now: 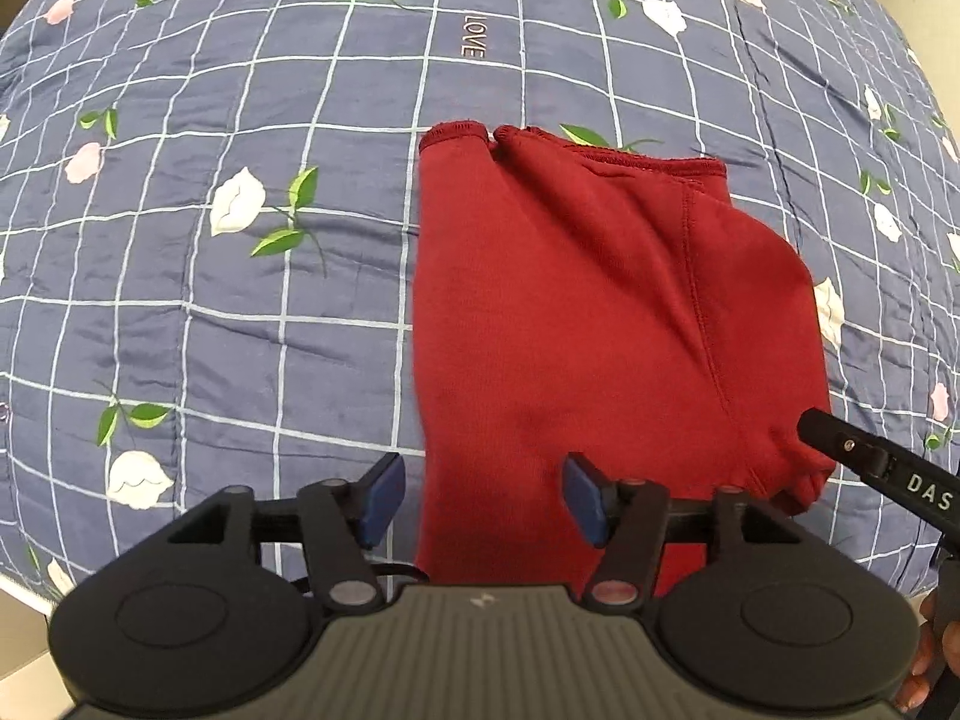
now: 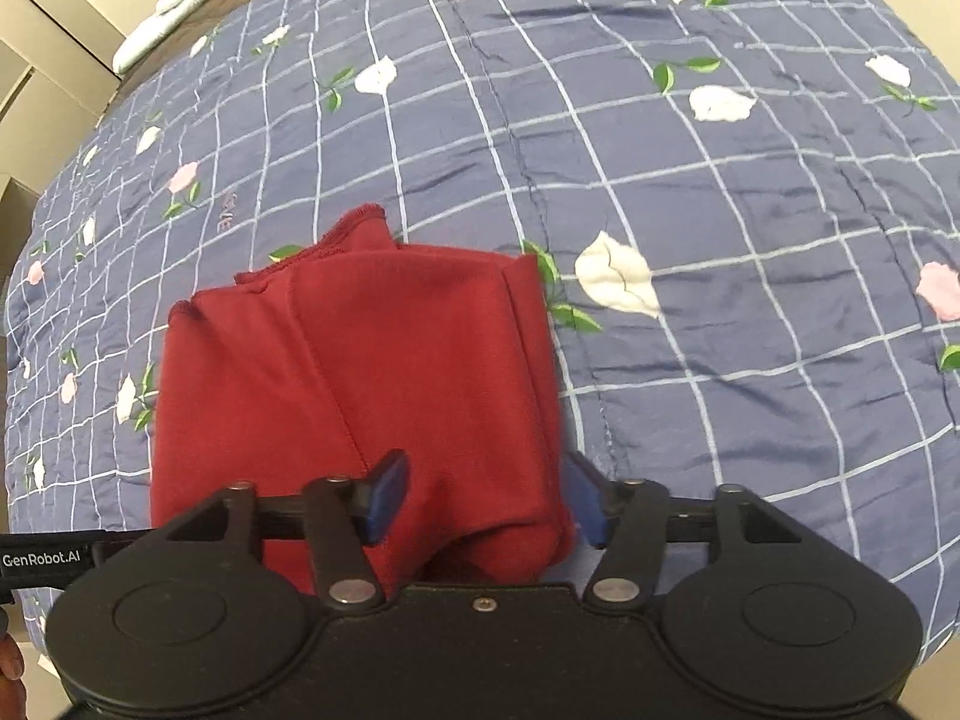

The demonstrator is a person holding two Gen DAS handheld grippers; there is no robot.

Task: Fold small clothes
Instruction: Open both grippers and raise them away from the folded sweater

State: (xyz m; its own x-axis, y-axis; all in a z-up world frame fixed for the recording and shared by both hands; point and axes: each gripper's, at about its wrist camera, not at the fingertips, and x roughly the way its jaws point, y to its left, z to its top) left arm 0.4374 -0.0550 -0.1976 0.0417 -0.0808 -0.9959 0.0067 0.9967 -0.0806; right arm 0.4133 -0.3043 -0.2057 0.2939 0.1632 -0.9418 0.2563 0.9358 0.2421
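Both tongs, left point(image 1: 483, 498) and right point(image 2: 487, 498), gape wide just over the near hem of the folded dark-red knit garment point(image 1: 570, 312) on the blue floral checked bedspread point(image 1: 210, 312), seemingly poised to pinch it for another fold.

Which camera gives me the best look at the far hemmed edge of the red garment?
The left wrist view: the red garment lies nearly whole, its stitched far hem running clearly across. The right wrist view shows the garment closer, the hem bunched and layered.

Bedspread point(image 1: 240, 312) lies open around red garment point(image 1: 570, 312); far edges seemingly unobstructed.
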